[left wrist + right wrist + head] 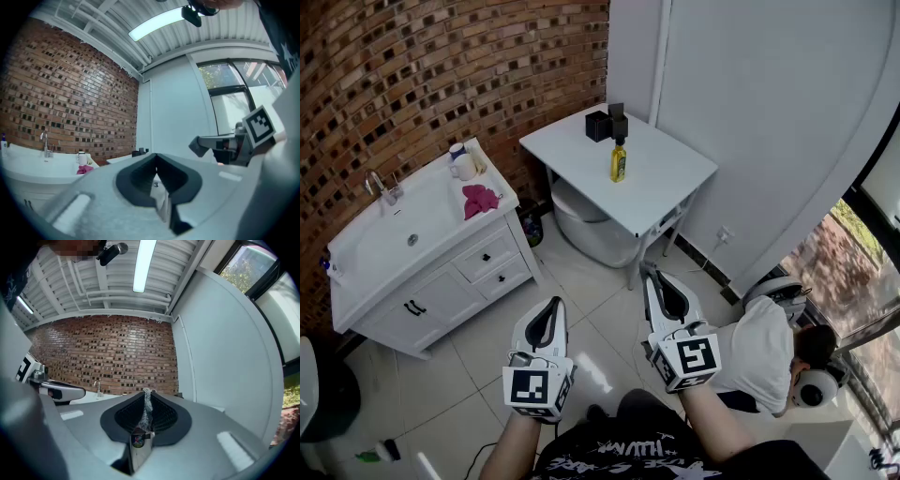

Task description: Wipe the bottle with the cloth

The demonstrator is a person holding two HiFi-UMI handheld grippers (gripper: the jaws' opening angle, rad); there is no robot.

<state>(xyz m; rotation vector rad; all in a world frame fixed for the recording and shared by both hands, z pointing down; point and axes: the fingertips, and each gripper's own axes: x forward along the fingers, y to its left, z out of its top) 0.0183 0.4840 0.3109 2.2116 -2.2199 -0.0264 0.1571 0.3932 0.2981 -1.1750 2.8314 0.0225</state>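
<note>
Left gripper (551, 306), white, two-jaw, head view: hanging level over pale tiled floor (581, 272), clenched, empty. Right gripper (657, 277): hanging alongside, likewise pressed together on nothing. Yellow plastic bottle with black cap (619, 159): standing upright on white square table (675, 173), well apart from both. Crumpled pink cloth (479, 200): lying untouched on white sink cabinet (441, 220).

Left gripper view: jaws meeting; cloth (84, 169) showing far off.

Right gripper view: pads touching, nothing between.

Step, as judged: approaching. Next move is calling for reaching the cloth, opening, grasping.
</note>
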